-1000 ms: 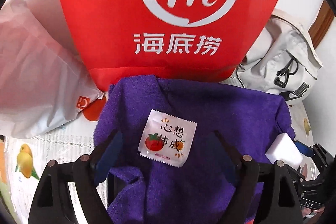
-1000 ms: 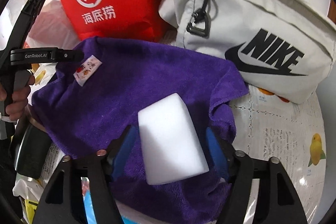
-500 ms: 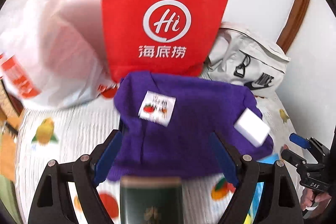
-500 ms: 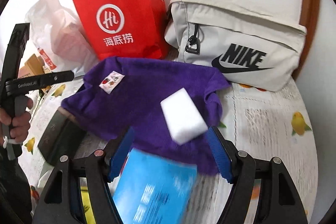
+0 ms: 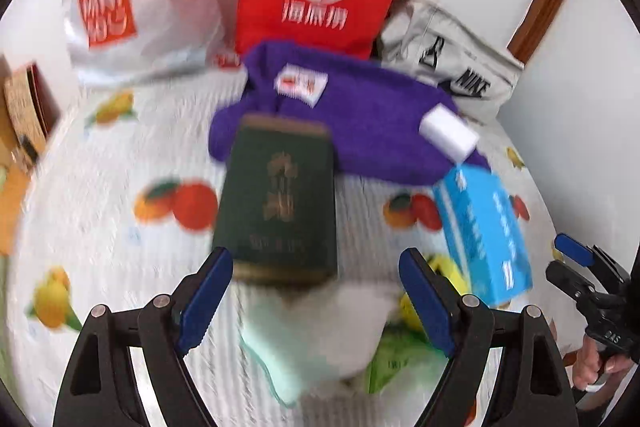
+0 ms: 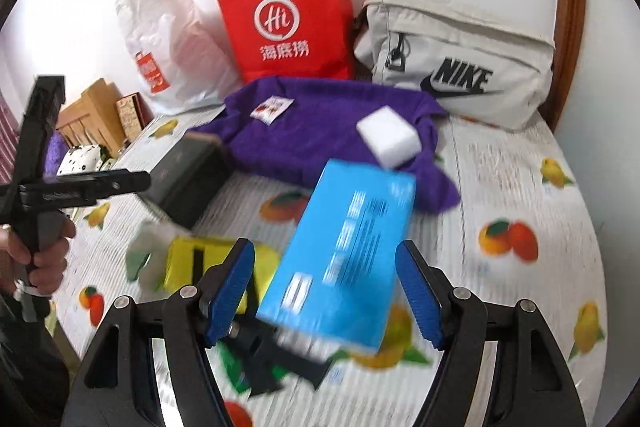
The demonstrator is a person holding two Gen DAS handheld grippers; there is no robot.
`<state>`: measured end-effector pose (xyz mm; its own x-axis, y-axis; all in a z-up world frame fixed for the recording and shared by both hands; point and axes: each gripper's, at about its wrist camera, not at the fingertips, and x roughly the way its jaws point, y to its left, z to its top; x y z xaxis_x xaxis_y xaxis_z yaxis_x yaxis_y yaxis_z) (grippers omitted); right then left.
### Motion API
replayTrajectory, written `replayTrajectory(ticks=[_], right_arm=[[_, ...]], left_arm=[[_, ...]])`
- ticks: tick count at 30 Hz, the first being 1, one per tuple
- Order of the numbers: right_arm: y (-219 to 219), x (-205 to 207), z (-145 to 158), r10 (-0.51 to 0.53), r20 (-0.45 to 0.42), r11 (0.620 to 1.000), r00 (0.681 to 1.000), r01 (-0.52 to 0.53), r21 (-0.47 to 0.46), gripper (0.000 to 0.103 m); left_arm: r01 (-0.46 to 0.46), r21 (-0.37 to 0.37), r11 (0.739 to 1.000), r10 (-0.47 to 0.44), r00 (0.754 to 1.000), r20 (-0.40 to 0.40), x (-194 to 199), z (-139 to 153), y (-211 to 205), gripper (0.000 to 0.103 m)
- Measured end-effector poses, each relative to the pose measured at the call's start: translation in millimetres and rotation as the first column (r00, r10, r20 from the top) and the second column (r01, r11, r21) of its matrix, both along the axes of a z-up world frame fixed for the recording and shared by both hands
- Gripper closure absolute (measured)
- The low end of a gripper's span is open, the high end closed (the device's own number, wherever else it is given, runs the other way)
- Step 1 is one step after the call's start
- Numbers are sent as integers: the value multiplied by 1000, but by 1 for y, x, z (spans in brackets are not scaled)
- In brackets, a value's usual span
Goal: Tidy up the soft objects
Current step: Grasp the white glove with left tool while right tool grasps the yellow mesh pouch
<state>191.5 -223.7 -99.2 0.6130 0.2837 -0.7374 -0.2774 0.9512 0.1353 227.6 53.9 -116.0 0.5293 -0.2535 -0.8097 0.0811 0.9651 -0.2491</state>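
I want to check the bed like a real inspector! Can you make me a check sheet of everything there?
Surface: fruit-print bedspread, white, mostly covered.
Job's things: purple towel spread out; white sponge block and small printed sachet lie on it.
Clutter: blue box, dark green box, yellow pouch, red paper bag, white plastic bag, grey Nike bag.
Claws: left claw open, empty; right claw open, empty, blue box below it.
Cables: nothing seen.
Surroundings: white wall, wooden trim, wooden furniture beside the bed.
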Motion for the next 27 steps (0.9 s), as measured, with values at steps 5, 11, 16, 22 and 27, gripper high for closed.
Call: replayTrajectory(ticks=[5,11,16,22,27], right_arm=[[-2,-25,-17,-9,-40,1000,999,9,-3,31],[-3,-40,-29,-26,-69,1000,997,27,6,31],[2,-48,-32,-10,-68,1000,998,11,17,31],[18,-57,-35,33,-61,999,998,-31,25,31],[33,-64,-40,71,-63,997,996,-70,14,31]], left_arm=[[43,18,999,-43,999,-15,-12,-27,-13,20],[64,82,995,-66,998,14,-14,-34,-21,62],[67,21,998,-68,996,63,-26,-17,-11,91],[18,22,1000,-20,996,82,-46,-10,6,93],[-19,-49,999,24,995,96,-66,2,33,93]])
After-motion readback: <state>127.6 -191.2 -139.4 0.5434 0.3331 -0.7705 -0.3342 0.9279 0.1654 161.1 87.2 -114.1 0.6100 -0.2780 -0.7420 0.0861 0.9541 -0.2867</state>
